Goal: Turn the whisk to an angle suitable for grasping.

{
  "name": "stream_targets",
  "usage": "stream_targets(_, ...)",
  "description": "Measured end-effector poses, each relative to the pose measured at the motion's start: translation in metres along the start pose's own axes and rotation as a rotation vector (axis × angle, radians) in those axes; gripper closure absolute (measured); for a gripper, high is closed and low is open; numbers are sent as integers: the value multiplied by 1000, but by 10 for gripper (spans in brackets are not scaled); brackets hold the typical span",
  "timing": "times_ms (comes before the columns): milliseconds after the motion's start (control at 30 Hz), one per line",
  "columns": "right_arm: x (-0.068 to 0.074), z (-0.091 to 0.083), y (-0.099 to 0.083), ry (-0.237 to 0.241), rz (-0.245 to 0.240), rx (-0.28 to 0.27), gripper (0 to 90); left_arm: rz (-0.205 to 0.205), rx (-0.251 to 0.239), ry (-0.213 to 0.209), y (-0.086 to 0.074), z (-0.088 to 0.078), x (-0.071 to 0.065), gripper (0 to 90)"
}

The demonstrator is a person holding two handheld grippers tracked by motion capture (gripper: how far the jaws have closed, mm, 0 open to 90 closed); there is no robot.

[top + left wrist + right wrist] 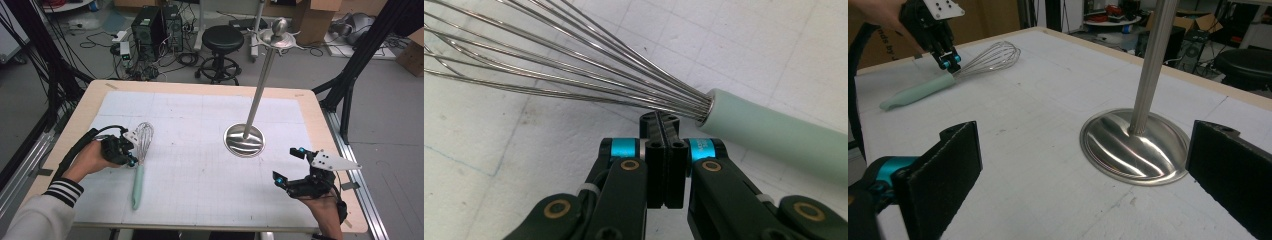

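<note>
The left gripper (pixel 131 159), jaws closed on the wires at the neck of the whisk (pixel 140 159), holds it where its long axis runs toward the person, while the right gripper (pixel 289 165) waits wide open near the stand (pixel 244 141).

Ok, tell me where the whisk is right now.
The whisk lies flat on the white mat at the left of the high view, wires pointing away from the person, with the shut left gripper right beside its handle's top.

Left gripper (pixel 131 159) fingers pressed together, low; right gripper (pixel 290 165) fingers wide apart.
</note>
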State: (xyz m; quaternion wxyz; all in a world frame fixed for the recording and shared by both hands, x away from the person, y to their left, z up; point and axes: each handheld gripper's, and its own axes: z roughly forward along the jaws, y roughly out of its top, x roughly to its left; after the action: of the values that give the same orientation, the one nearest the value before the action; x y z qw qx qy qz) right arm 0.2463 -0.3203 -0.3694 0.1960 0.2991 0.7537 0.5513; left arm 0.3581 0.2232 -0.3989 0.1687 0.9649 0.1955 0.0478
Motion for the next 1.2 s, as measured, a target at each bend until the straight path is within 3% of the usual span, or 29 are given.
stream_targets(633, 0, -1, 0, 2, 1, 0, 5, 43, -27, -22, 19, 5, -9, 898)
stream_targets(1000, 1, 1, 0, 7, 0, 5, 5, 68, -103, -54, 28, 7, -15, 899)
stream_targets(1200, 1, 1, 0, 9, 1, 5, 5, 110, -103, -58, 38, 8, -20, 898)
